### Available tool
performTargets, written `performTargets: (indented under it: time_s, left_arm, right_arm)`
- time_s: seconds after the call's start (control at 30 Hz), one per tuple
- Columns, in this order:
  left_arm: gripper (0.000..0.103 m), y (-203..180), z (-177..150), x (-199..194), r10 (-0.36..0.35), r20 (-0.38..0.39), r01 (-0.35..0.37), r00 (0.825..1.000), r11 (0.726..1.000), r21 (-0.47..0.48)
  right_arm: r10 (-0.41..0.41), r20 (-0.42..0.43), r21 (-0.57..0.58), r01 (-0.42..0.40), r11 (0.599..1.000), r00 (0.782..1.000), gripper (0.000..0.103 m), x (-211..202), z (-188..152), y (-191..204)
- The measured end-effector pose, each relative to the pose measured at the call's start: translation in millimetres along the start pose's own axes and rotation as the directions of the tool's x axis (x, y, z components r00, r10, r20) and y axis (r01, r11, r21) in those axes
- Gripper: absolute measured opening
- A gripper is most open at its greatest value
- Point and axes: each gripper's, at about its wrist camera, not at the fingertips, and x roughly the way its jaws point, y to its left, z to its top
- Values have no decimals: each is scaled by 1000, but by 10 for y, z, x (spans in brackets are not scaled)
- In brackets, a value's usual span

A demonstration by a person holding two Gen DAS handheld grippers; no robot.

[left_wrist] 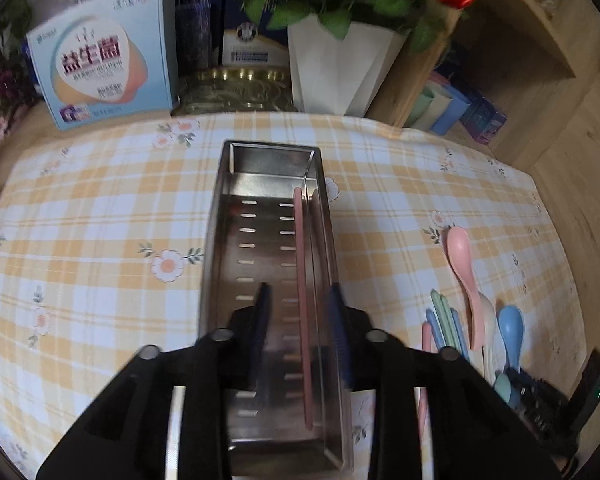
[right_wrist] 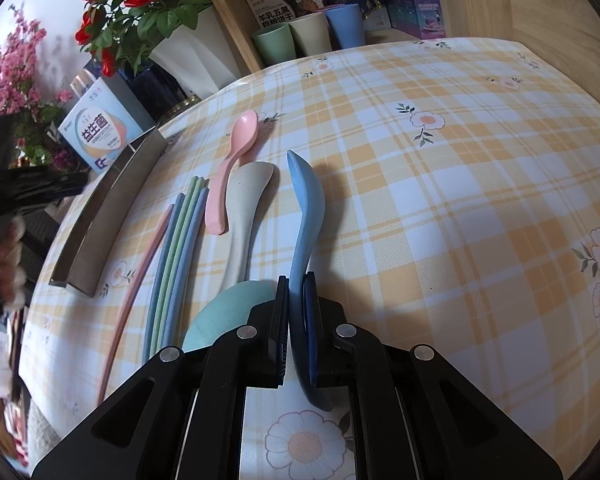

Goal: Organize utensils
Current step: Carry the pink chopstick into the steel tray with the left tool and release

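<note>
A long steel tray with a slotted bottom lies on the checked tablecloth. One pink chopstick rests inside it along the right wall. My left gripper hovers over the tray, open, with the chopstick below the gap and its pads off it. In the right wrist view my right gripper is shut on the handle of a blue spoon. Left of it lie a beige spoon, a pink spoon, a green spoon, several blue and green chopsticks and a pink chopstick. The tray sits beyond them.
At the table's back stand a light blue box, a brass dish and a white vase of red roses. Three cups and small boxes fill a wooden shelf. A person's hand holds the left gripper.
</note>
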Motion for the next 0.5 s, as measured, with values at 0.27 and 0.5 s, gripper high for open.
performTargets:
  time_s: [0.27, 0.5]
  left_arm:
    - [88, 104, -562, -638, 80, 115, -82, 990, 996, 18]
    - [95, 298, -856, -776, 147, 128, -145, 981, 989, -19]
  right_arm:
    - [15, -62, 77, -11, 997, 998, 7, -9, 83, -48]
    - [30, -40, 185, -22, 982, 999, 7, -187, 266, -20]
